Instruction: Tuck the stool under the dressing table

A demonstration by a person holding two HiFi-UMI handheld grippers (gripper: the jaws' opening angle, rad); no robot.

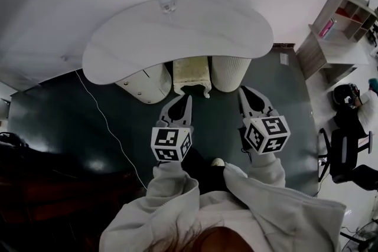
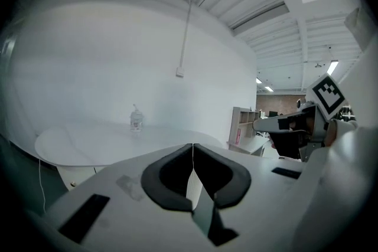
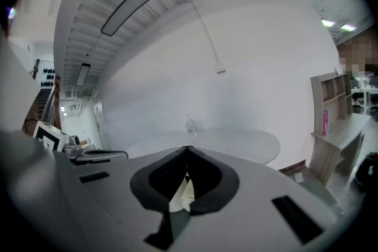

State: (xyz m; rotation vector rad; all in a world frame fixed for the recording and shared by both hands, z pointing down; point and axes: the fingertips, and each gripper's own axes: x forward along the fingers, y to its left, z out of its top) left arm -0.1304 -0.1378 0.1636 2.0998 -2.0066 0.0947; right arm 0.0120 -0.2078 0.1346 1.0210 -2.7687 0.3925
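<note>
Left claw (image 1: 186, 98) pressed together, empty | right claw (image 1: 245, 92) likewise | stool (image 1: 192, 77) partly hidden under dressing table (image 1: 177, 38)

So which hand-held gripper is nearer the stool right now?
Left. The left hand-held gripper points at the stool from just in front; the right hand-held gripper sits off to its right, before the ribbed pedestal.

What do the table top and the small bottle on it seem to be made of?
Table top: probably painted board or laminate, matte white; smooth, no grain shows. Bottle: clear glass or plastic, unclear which; it is see-through.
</note>
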